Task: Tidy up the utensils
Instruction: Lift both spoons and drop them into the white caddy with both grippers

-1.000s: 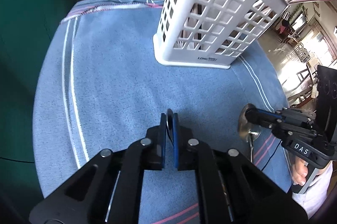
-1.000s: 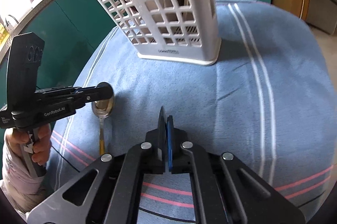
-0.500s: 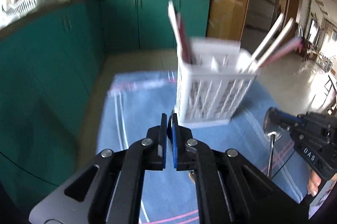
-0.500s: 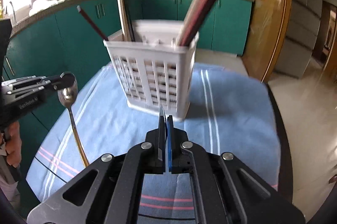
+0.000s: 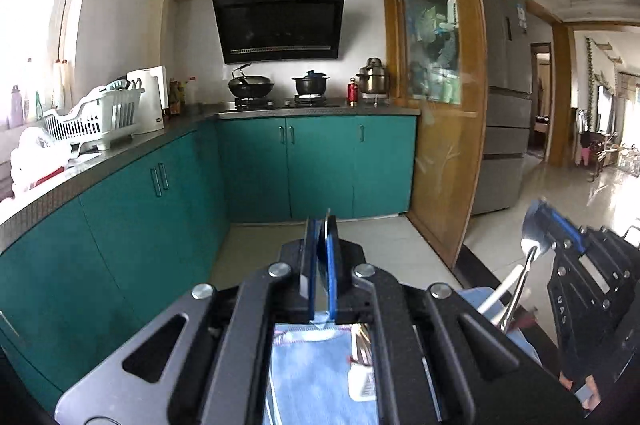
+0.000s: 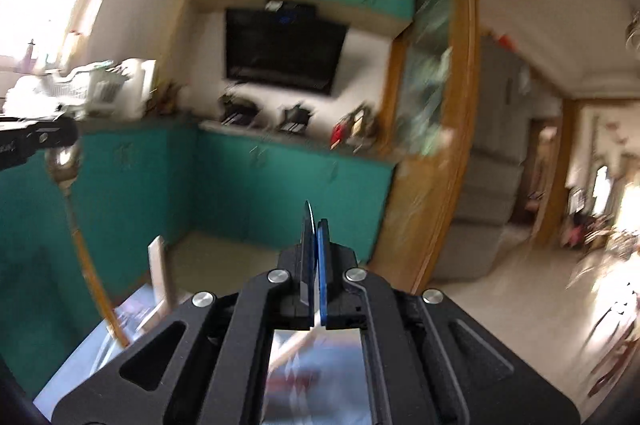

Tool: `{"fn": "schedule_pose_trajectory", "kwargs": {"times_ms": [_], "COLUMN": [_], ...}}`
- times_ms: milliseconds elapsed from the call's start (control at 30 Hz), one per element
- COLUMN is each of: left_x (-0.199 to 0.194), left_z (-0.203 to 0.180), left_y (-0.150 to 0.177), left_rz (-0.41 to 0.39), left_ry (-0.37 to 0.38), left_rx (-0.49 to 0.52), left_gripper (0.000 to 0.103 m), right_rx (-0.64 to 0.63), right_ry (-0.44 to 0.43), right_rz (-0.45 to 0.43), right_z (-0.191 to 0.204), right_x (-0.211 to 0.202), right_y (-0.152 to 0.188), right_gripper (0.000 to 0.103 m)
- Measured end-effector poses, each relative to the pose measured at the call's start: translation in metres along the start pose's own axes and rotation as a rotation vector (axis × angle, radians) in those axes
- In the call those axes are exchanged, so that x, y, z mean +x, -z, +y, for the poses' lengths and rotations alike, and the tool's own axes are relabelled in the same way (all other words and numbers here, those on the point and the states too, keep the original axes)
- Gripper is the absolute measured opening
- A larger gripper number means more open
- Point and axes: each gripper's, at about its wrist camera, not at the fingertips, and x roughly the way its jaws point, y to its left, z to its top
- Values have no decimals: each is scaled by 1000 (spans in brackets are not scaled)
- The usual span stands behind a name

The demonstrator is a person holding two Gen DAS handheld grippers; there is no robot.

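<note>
Both grippers are being raised well above the cloth since a second ago. A spoon [image 5: 320,240] is being held bowl-first between the closed left gripper [image 5: 320,245] fingers; likewise a spoon [image 5: 534,239] in the right gripper [image 6: 315,245]. The basket is probably being approached below the fingers, though blurred.

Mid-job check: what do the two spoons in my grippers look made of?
The silver spoon, in the right gripper: polished metal, probably stainless steel; its bowl mirrors the room. The gold-handled spoon, in the left gripper: shiny metal bowl with glare, gold-toned handle, maybe plated or brass; blur leaves that open.
</note>
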Motion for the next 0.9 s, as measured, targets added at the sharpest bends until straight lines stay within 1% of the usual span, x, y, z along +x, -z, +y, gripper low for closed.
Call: {"fn": "schedule_pose_trajectory", "kwargs": {"times_ms": [133,200,367,467,567,667,733,767,800,900], "left_x": [33,58,101,115,121,122,117,115,112,100], "left_z": [-11,-16,-17,-21,-26,-27,-27,-27,-26,-22], "left_y": [-4,0,15,27,35,39,41,41,41,37], "left_rz": [32,66,143,176,182,198,195,193,189,164], "left_ry": [-1,-12,-18,-17,-22,-6,0,1,4,3], "left_rx": [15,26,25,42,55,47,42,39,34,23], "left_gripper": [4,4,4,4,5,6,8,9,9,9], "right_rx": [-89,-129,-90,-58,-60,-60,-33,-19,-3,1], "right_ry": [19,5,-79,-119,-120,-137,-156,-167,-174,-174], "right_rz": [13,38,107,148,157,159,162,164,161,138], "right_z": [25,37,42,42,45,48,47,45,43,40], "right_x": [37,54,73,84,83,78,74,72,69,57], "right_y": [7,19,36,41,44,45,43,42,40,32], "right_gripper": [2,2,2,2,2,3,4,5,8,11]}}
